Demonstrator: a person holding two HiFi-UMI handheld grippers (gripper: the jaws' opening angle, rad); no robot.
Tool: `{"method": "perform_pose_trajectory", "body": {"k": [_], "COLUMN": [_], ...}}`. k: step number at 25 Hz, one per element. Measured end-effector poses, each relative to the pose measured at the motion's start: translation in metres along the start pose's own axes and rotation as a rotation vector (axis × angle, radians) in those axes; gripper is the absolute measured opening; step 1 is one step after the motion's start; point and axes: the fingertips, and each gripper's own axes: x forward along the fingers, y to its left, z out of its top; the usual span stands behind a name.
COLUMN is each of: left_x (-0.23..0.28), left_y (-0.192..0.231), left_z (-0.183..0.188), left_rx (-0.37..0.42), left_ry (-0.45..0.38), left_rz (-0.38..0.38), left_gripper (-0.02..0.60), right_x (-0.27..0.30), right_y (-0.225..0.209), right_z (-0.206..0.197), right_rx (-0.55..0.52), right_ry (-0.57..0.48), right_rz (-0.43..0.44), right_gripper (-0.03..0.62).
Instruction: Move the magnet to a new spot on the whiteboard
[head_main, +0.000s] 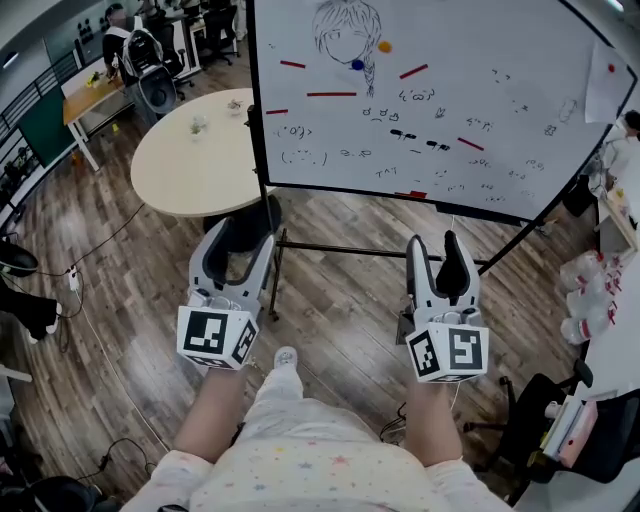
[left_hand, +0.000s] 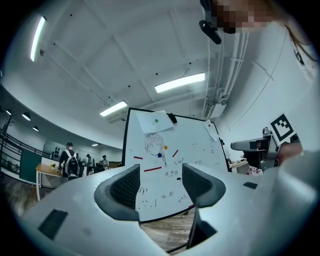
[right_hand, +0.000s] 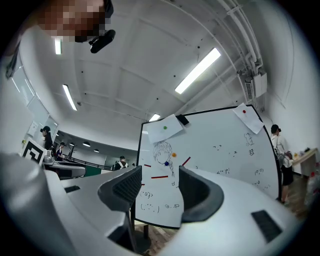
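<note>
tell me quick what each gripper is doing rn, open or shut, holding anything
left gripper: open, nothing between its jaws
right gripper: open, nothing between its jaws

Wood floor, round beige table, ceiling strip lights.

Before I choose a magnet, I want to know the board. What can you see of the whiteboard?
The whiteboard is a white panel in a dark frame, standing on a black stand beside a round table. It carries a marker sketch of a braided head, small doodles, red bar magnets, an orange magnet, a blue magnet and a paper sheet at its right edge.
</note>
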Motion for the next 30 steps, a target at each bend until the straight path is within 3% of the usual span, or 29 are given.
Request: {"method": "perform_pose_trajectory", "body": {"k": [14,24,30], "left_x": [0.161,0.22,0.239], "left_y": [0.104,0.142,0.152], "left_z": [-0.04,-0.063,-0.076], "left_rx": [-0.002,-0.013,-0.016], "left_ry": [-0.019,0.002,0.007], "left_rz": [-0.109,-0.168,-0.132], "left_gripper": [0.242,0.242,0.242], "right_x": [0.171,0.231,0.256], "right_y": [-0.002,-0.006,-0.023], "right_z": [-0.04,-0.059,-0.073], "right_rx": [-0.021,-0.029,-0.03], "right_ry": [0.015,0.053,0.073], "right_rz": [-0.087,-0.147,-0.147], "right_gripper": [0.216,0.213,0.206]}}
